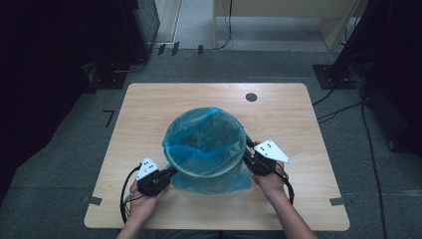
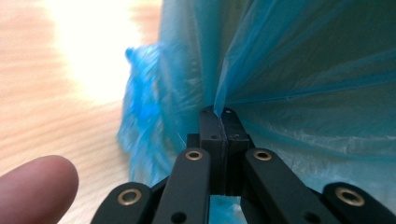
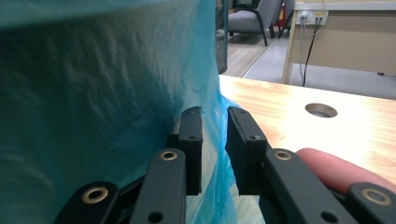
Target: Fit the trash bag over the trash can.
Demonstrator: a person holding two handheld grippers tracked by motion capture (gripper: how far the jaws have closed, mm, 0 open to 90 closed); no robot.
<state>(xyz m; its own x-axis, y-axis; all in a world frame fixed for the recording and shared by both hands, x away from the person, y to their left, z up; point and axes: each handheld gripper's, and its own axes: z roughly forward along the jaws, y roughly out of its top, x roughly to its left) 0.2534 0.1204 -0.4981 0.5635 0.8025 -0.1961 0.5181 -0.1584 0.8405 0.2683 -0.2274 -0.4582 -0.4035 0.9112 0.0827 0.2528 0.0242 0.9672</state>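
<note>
Left claw [image 2: 219, 114] pinching blue bag [image 2: 303, 70]

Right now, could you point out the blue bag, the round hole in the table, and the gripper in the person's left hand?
blue bag [image 1: 199, 134], high view, on its inner lining.
round hole [image 1: 251, 97], high view, at its middle.
left gripper [image 2: 219, 116], left gripper view, where the closed jaw tips pinch the plastic.

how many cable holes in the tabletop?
1: a round cable hole near the far edge of the table, right of centre, beyond the blue bag. The bag may hide others.

Both grippers [image 1: 169, 174] [image 1: 248, 152] flank the blue-bagged bin [image 1: 206, 144] on the table [image 1: 149, 114].
</note>
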